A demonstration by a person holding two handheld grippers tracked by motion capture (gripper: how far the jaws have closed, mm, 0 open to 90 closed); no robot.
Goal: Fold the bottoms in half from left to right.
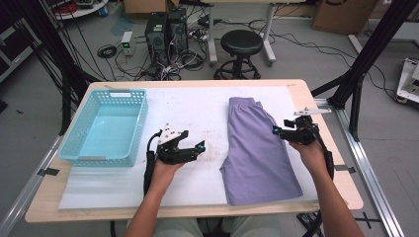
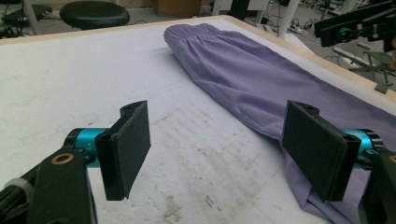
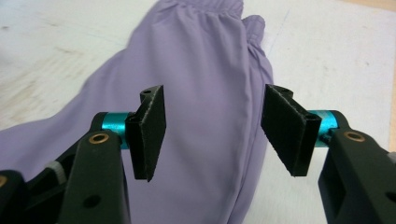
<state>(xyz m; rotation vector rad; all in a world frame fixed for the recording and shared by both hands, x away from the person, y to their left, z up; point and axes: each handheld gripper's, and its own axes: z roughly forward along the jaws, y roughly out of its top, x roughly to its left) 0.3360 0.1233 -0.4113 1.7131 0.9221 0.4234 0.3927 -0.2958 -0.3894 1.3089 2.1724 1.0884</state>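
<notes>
A light blue basket (image 1: 106,127) is seen at the far left of the desk (image 1: 296,88), well apart from the folded purple shorts (image 1: 257,153), which serve as the landmark here. The shorts are laid flat on the white sheet (image 1: 197,111) that covers the desk, on its right half, with the gathered waistband turned toward the far edge and the hem toward the person. Between the basket and the shorts, the left claw (image 1: 200,147) is held above the bare sheet just to the left of the shorts' near half. In the left gripper view its two black pads (image 2: 128,149) are seen spread wide with nothing between them, one above the stained sheet and the other above the left edge of the purple cloth, so this claw is open and empty. To the right of the shorts, at their right edge beside the upper half, the right claw (image 1: 275,131) is held pointing in over the cloth. In the right gripper view its pads (image 3: 150,133) are parted above the fabric, no fold is caught between them, and the cloth below lies smooth and untouched, so this claw is open and empty as well.
</notes>
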